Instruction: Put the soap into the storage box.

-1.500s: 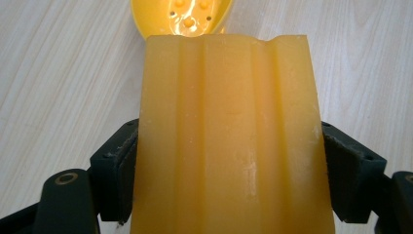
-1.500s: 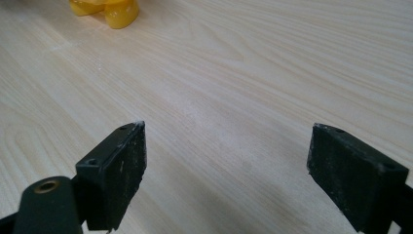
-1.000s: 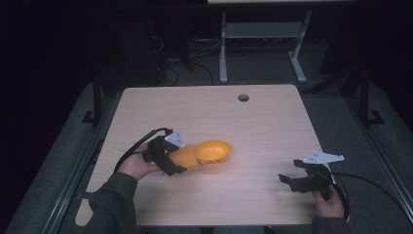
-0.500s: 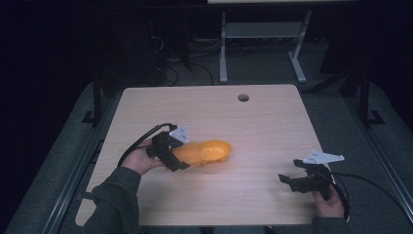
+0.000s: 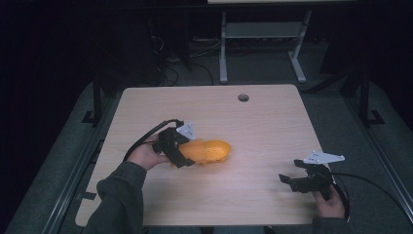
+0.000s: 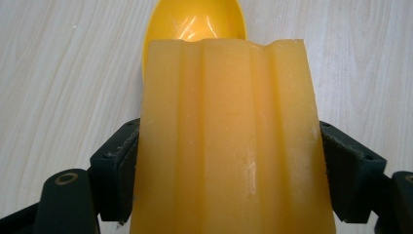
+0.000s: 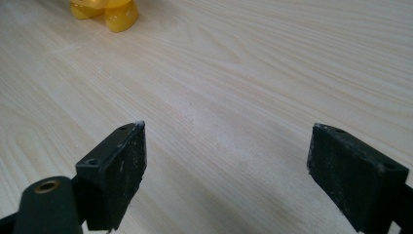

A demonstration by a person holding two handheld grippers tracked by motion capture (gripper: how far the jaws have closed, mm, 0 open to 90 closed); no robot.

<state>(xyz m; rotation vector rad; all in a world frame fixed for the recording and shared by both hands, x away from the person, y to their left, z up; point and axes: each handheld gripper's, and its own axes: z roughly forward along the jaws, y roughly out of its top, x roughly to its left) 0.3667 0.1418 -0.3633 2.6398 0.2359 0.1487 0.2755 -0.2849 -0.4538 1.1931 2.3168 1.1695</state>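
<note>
1. While its two black jaws press against either side of an orange clog (image 5: 207, 151), the left gripper (image 5: 181, 152) holds the shoe by its heel end on the wooden table (image 5: 263, 122); in the left gripper view the clog's (image 6: 229, 136) ridged, paler sole faces the camera, with the glossy rounded toe beyond it.

2. Seen from above, the clog lies left of the table's middle, toe pointing towards the right side, perforated upper in view; whether it rests on the wood or is raised just off it cannot be told.

3. Well apart, near the front right corner, the right gripper (image 5: 297, 181) waits in the person's hand with its jaws spread wide and nothing between them; its own view (image 7: 226, 170) looks across bare wood grain to a corner of the orange shoe (image 7: 104, 9) at the far top left.

4. A round cable hole (image 5: 243, 97) marks the table's far edge.

5. Judging by this, the grasp is made; lifting, turning or placing the clog remains to be done, and the right gripper has yet to join in.
</note>
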